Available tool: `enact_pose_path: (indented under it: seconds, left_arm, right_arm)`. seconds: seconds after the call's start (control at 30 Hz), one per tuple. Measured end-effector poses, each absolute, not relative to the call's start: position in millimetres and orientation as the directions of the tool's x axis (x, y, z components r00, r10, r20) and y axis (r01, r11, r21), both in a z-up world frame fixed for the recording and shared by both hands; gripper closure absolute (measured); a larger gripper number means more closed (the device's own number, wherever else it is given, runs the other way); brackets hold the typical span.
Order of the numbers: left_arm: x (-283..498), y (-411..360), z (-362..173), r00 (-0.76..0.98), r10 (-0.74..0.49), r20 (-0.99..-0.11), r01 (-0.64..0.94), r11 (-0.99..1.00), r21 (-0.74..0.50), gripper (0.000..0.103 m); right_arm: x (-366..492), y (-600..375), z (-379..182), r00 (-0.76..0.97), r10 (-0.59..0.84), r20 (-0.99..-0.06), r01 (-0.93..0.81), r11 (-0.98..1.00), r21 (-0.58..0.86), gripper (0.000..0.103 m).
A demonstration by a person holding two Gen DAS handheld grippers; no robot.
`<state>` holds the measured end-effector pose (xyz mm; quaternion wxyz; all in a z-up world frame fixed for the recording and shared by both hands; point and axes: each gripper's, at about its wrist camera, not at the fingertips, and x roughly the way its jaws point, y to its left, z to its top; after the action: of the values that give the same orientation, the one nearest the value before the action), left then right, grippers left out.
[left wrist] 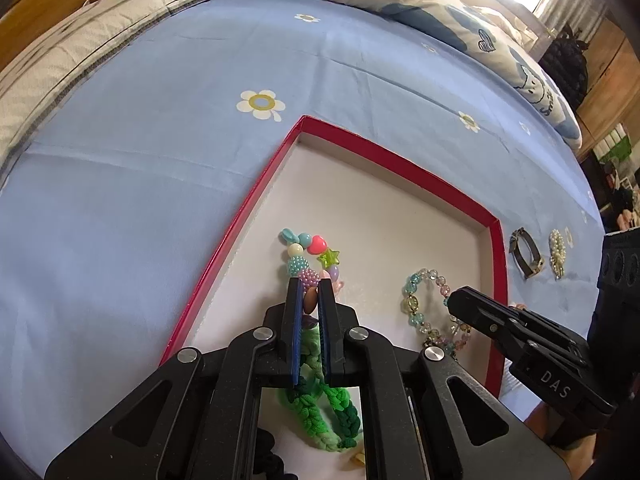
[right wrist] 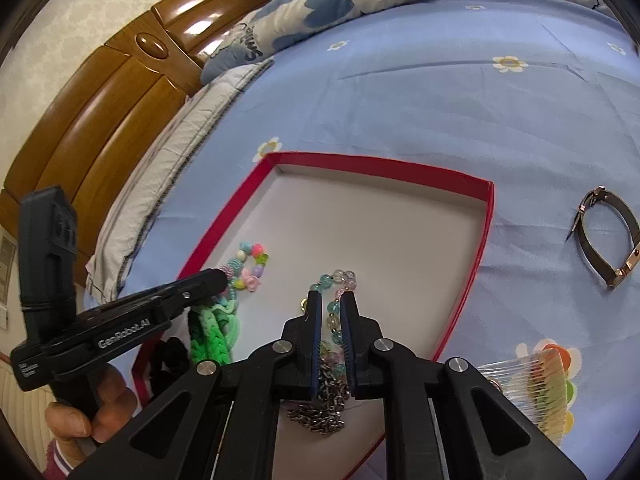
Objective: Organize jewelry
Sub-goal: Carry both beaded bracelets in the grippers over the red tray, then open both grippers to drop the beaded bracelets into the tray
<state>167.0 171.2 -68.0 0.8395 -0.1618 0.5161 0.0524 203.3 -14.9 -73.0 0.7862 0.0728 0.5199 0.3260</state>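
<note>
The left claw [left wrist: 309, 280] is clenched on a bracelet of mixed coloured plastic beads [left wrist: 310, 254], with a brown bead pinched between its blue pads; the bracelet's far loop, with a pink heart and a green star, lies on the white floor of the shallow red-rimmed cardboard tray [left wrist: 404, 158] near the tray's left wall. Under that claw, at the tray's near edge, sit a braided green hair tie [left wrist: 340, 412] and a black scrunchie [right wrist: 170, 354]. The right claw [right wrist: 331, 292] straddles a bracelet of clear pastel glass beads [right wrist: 340, 276]; its jaws stand slightly apart, and whether the pads press on the beads I cannot tell. This bracelet rests in the tray toward its right wall, and a dark metal chain [right wrist: 326, 404] is heaped beneath the claw at the near edge. A hand [right wrist: 86, 412] grips the left tool's handle, whose side reads "GenRobot.AI"; the right tool shows "DAS". The tray lies on a bed with a light blue sheet printed with white flowers [left wrist: 160, 160]. On the sheet beyond the tray's right wall lie a clear plastic hair comb [right wrist: 532, 384], a dark strap bracelet with a rose-gold buckle [right wrist: 608, 240] and a pearl hair clip [left wrist: 557, 254]. At the far edge a blue-and-white duvet [right wrist: 340, 4] shows the letters "Smi"
</note>
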Motion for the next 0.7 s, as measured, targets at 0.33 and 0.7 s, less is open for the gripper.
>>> enact_pose_path:
  seconds: [0.33, 0.7]
  left_arm:
    - [165, 167, -60, 0.46, -0.082, -0.884, -0.244, 0.946, -0.215, 0.087]
    - [149, 159, -33, 0.496, -0.079, -0.865, -0.241, 0.944, -0.225, 0.068]
  right_arm:
    - [203, -21, -67, 0.255, 0.596, -0.762, -0.432, 0.775, 0.462, 0.07]
    - [196, -54, -41, 0.306, 0.616, -0.726, -0.408, 0.773, 0.485, 0.06]
